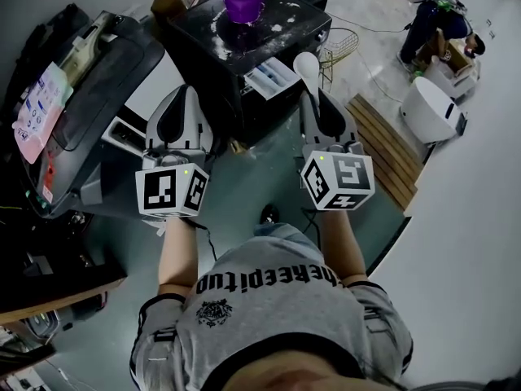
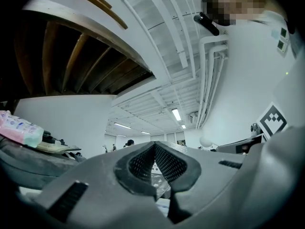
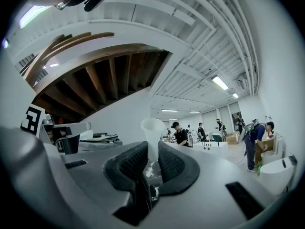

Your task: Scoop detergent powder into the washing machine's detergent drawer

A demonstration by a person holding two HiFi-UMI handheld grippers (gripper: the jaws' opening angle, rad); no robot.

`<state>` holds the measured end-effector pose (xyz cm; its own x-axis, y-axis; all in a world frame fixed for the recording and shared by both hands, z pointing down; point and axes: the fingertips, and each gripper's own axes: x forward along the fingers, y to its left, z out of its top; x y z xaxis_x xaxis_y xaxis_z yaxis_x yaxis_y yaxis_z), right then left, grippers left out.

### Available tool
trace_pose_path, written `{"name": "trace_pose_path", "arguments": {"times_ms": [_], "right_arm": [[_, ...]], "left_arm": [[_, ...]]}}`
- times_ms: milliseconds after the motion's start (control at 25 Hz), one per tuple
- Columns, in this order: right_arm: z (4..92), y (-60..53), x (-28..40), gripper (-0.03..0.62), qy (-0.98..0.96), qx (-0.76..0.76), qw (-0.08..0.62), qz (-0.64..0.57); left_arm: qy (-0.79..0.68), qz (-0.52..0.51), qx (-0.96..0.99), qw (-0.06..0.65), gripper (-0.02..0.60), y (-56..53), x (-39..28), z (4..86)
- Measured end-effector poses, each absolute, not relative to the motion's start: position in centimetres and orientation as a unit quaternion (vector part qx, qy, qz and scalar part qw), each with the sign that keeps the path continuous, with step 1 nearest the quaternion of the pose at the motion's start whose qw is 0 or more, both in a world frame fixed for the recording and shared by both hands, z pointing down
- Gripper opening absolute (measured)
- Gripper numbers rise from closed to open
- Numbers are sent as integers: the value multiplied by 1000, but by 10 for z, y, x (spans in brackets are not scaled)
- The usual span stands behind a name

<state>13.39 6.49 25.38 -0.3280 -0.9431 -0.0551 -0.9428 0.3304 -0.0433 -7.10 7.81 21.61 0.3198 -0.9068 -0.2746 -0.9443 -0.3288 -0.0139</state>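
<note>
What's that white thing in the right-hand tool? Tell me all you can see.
That is a white, plastic-looking scoop: a rounded bowl on a handle. The right gripper is shut on the handle, dark ribbed fingers pressing both sides, the bowl sticking out beyond them. It is held in the air before the black washing machine, touching nothing else. Whether it holds powder cannot be seen.

Wire basket (image 1: 339, 49) near wooden slats (image 1: 389, 149)

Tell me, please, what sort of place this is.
Probably an open workshop or test hall, not a home: a washing machine stands on a bare floor, other people work at stations nearby, and bare pipes and strip lights cross the ceiling.
</note>
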Motion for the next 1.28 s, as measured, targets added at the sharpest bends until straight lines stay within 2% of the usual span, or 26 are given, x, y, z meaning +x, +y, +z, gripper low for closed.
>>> {"name": "trace_pose_path", "arguments": {"times_ms": [680, 1280], "right_arm": [[259, -49, 164, 63, 828, -558, 48, -12], [272, -137, 158, 64, 824, -563, 44, -30]], "left_arm": [[584, 110, -799, 87, 3, -29, -39, 222], [578, 102, -806, 75, 3, -122, -43, 234]]}}
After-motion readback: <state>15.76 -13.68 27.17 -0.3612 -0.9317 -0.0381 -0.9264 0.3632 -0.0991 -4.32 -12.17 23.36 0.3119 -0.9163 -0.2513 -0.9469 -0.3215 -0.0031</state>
